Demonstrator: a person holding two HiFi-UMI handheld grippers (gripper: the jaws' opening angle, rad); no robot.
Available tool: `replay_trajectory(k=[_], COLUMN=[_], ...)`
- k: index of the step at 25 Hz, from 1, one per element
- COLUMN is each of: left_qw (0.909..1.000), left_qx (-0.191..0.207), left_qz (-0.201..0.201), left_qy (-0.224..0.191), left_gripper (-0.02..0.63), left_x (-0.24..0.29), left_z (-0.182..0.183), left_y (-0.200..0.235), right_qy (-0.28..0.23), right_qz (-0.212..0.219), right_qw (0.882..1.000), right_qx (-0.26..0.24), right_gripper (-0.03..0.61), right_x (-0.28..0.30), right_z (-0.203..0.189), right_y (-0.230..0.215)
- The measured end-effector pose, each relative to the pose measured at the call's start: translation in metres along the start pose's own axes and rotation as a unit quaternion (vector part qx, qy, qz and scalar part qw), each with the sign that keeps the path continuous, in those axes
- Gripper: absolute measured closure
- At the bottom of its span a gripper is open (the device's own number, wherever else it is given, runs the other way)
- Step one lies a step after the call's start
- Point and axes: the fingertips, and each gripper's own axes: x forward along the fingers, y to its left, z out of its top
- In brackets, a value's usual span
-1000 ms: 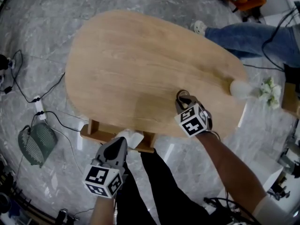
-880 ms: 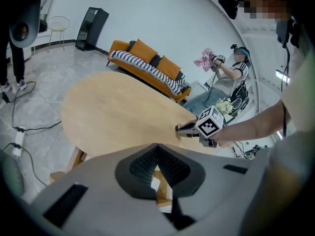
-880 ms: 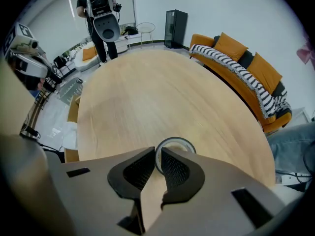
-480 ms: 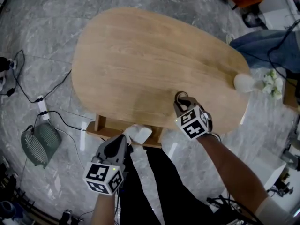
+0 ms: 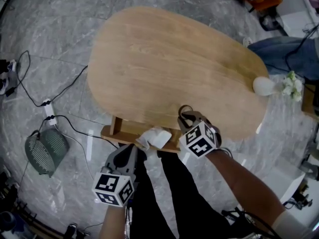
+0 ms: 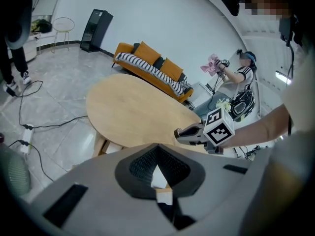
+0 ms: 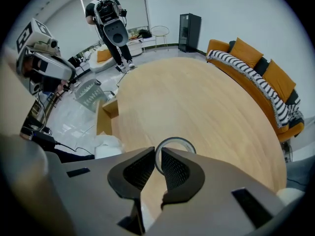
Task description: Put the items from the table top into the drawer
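Right gripper view showed my right gripper (image 7: 158,154) pinched almost shut on a thin grey round ring (image 7: 175,139), held on edge over the smooth oval wooden table (image 5: 164,68). The open wooden drawer (image 5: 117,133) lay just beside it, to its left, with a soft white bundle (image 5: 155,137) inside. My left gripper (image 5: 133,152) looked closed and empty.

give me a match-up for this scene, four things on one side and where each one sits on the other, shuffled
Things:
1. ring
2. white bundle
3. white vase
4. green mesh object

Places:
A. on the floor
B. in the open drawer
C. pinched in the right tongs
D. at the table top's right edge

Pairs: 1-C, 2-B, 3-D, 4-A
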Motion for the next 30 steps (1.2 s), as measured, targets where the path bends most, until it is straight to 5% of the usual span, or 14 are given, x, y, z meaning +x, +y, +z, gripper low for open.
replay_trajectory(k=[15, 30], left_qw=[0.9994, 0.9985], left_qx=[-0.029, -0.049], left_qz=[0.013, 0.019], left_qy=[-0.012, -0.018], left_gripper=[0.614, 0.614], left_x=[-0.04, -0.066], left_z=[-0.027, -0.05], left_y=[0.04, 0.078], right_qy=[0.004, 0.015], right_qz=[0.084, 0.11], right_qw=[0.993, 0.989], right_qx=[-0.086, -0.099], right_gripper=[0.517, 0.517], right_x=[0.027, 0.066], right_z=[0.032, 0.057], right_y=[0.126, 0.177])
